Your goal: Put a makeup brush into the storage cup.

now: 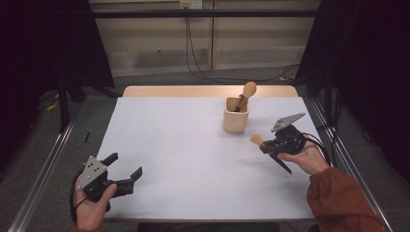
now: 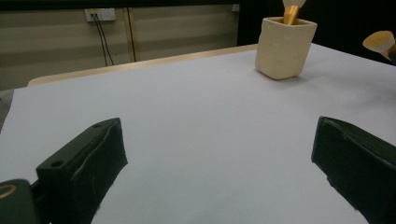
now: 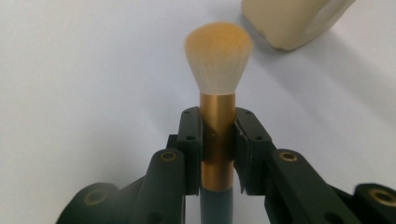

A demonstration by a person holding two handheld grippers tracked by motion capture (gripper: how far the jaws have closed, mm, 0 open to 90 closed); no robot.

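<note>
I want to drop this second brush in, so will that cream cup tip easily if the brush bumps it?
The cream cup looks squat, square and flat-based, so it probably stays put. It seems light, though, and the tall brush leaning inside could lever it, so a knock at the rim may slide it.

**Count on the counter: two brushes, one cup, two grippers**

You have two makeup brushes: one brush clamped in your right gripper, and a second brush standing in the cup. There is one cream cup. You hold two grippers, the left gripper being the other. There is one counter.
</note>
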